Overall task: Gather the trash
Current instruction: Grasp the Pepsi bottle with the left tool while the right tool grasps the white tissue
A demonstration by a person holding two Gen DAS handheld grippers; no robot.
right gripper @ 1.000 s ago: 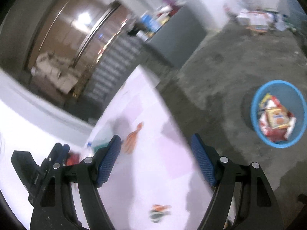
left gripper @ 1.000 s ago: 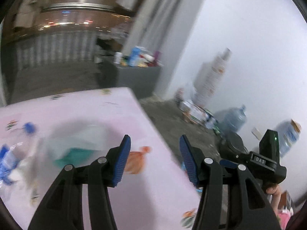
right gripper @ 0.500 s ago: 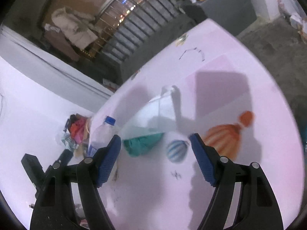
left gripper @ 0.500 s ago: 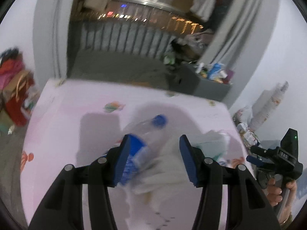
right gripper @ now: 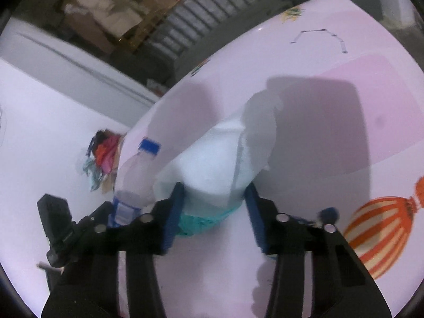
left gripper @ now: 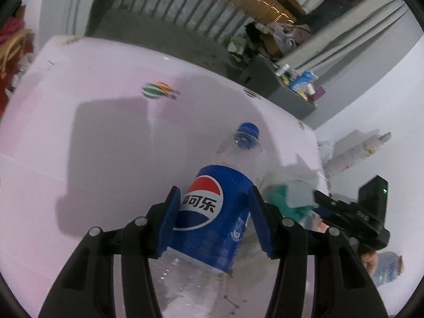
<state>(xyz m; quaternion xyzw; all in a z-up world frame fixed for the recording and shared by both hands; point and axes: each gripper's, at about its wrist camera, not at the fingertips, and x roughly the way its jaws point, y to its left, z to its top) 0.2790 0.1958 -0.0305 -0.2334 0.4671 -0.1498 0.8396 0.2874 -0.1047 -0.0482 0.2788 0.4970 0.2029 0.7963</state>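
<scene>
While both tongs stand spread, left gripper (left gripper: 214, 218) straddling the bottle (left gripper: 212, 217) and right gripper (right gripper: 213, 212) the wrapper (right gripper: 212, 175), grasping is in hand; closing comes next.

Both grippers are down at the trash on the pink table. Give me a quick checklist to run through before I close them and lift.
1. Clear plastic Pepsi bottle with blue label sits between the left gripper fingers: ok.
2. Left gripper open, not yet clamped: ok.
3. White and teal crumpled plastic bag sits between the right gripper fingers: ok.
4. Right gripper open: ok.
5. Blue bottle cap on: ok.
6. Bag free of the bottle: cannot tell, they lie touching side by side.
</scene>
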